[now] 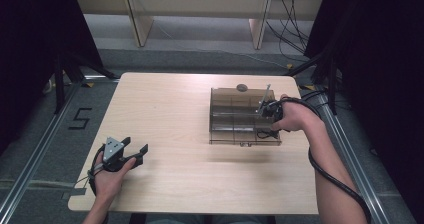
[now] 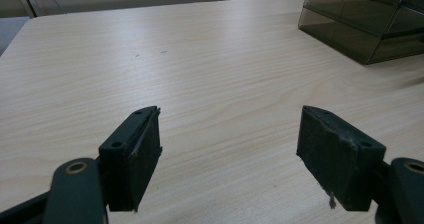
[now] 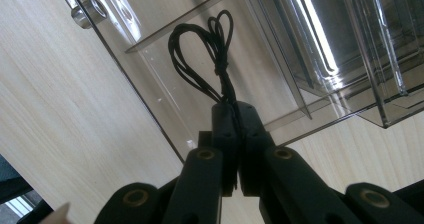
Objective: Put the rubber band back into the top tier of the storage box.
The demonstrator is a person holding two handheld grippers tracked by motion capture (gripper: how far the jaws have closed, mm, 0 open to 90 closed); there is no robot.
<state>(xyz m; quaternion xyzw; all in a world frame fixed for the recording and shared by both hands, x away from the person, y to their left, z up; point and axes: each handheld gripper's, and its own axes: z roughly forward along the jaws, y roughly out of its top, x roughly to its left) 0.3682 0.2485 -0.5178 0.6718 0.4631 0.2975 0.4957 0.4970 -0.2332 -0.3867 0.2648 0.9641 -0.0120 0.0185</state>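
One "5" (image 1: pixel 80 119) marks the floor; right tongs (image 3: pixel 235 115) pinch black cord (image 3: pixel 207 49), left tongs (image 2: pixel 230 134) spread.

Between your right gripper (image 3: pixel 239 149)'s closed pads, the lower end of the black cord (image 3: pixel 210 54) is hidden. Ahead of your left gripper (image 2: pixel 230 134), the smoky clear box (image 2: pixel 365 24) is cut off by the frame edge.

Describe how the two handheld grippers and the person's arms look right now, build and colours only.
Both are black two-jaw tools. The left gripper carries a grey three-cornered plate on top; its jaws end in blocky black pads with worn, fraying edges, on arms with brass-coloured rivets. The right gripper trails a thick black cable along the forearm. Both forearms are bare, no sleeves in sight.
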